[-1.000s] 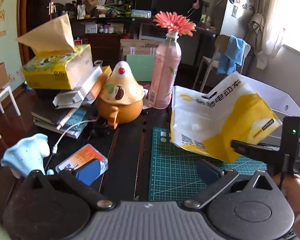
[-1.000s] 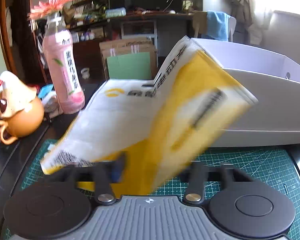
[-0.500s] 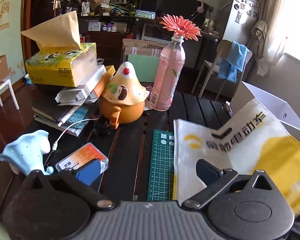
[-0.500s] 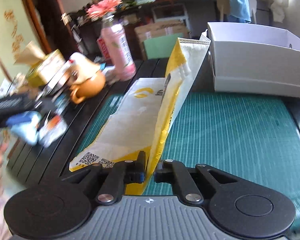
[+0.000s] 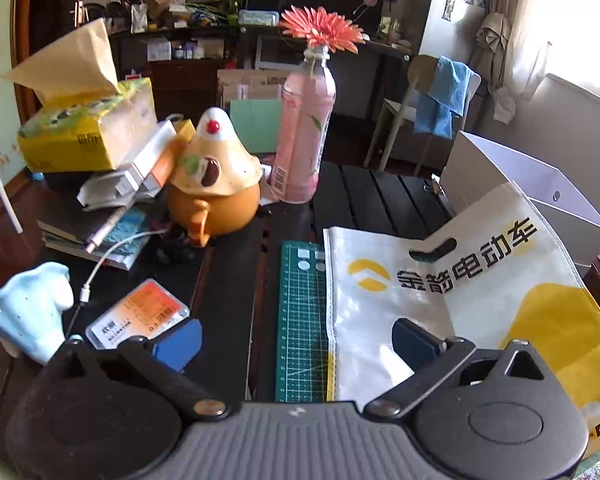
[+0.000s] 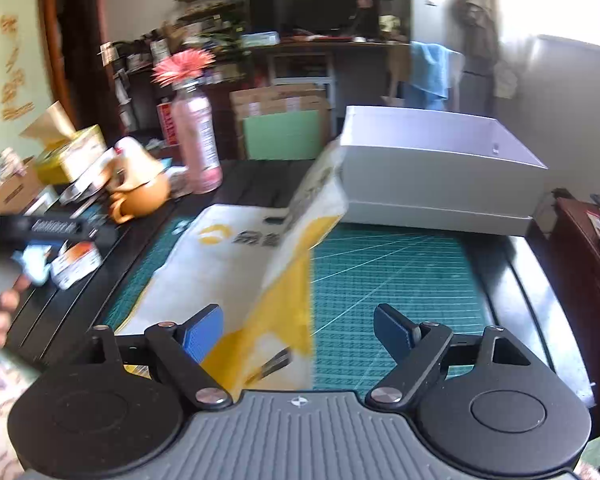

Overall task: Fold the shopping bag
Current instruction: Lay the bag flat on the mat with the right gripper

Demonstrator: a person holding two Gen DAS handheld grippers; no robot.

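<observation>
A white and yellow shopping bag point(image 5: 440, 280) with black lettering lies on the green cutting mat point(image 5: 302, 320). Its left half is flat and its right half rises in a fold. My left gripper point(image 5: 296, 340) is open, with its right finger over the bag's near edge and nothing clamped. In the right wrist view the bag point(image 6: 220, 264) stands up as a blurred yellow flap between the spread fingers of my right gripper point(image 6: 298, 328). That gripper is open and neither pad presses the bag. The left gripper's black body point(image 6: 52, 228) and a hand point(image 6: 0, 312) show at far left.
An open white box point(image 6: 440, 176) stands at the mat's far right edge. Left of the mat are a pink bottle with a flower point(image 5: 304, 140), an orange teapot point(image 5: 214, 184), a tissue box on books point(image 5: 88, 132), a blue ceramic piece point(image 5: 28, 304) and a small card box point(image 5: 140, 316).
My right gripper, shut on the bag's edge half a second ago, has opened and let go. The bag has come down from the air onto the mat, still settling.
</observation>
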